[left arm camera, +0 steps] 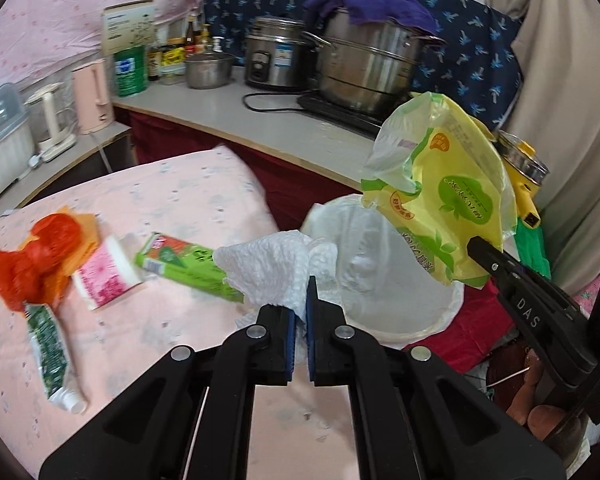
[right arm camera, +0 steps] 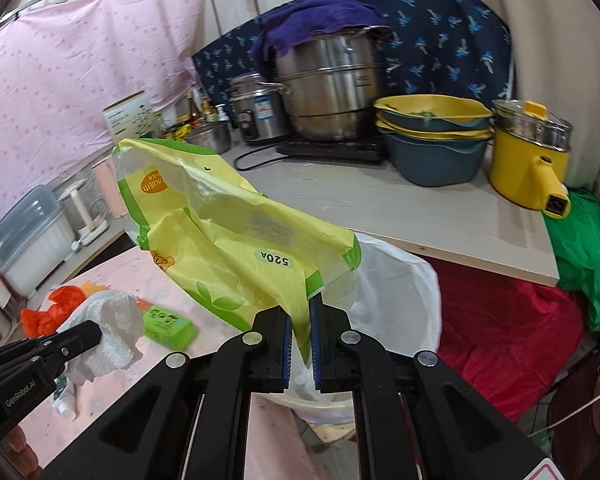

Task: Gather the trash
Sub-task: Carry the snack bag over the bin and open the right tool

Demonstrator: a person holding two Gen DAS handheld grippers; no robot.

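Glossy plastic wrapper (right arm camera: 228, 236), dimpled paper towel (left arm camera: 272, 268), shiny steel pot (right arm camera: 328, 84), matt cotton tablecloth (left arm camera: 148, 200)

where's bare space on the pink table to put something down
Free: the near strip of the pink table between the toothpaste tube and the left gripper. Crowded: the far left, with the orange bag, pink pack and green box.

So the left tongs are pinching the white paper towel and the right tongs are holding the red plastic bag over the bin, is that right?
Not quite. The right tongs hold a yellow-green wrapper, not the red plastic bag, which lies on the pink table. The right wrist view shows this. The rest stands: the left tongs pinch the white paper towel, and the wrapper hangs over the white-lined bin.
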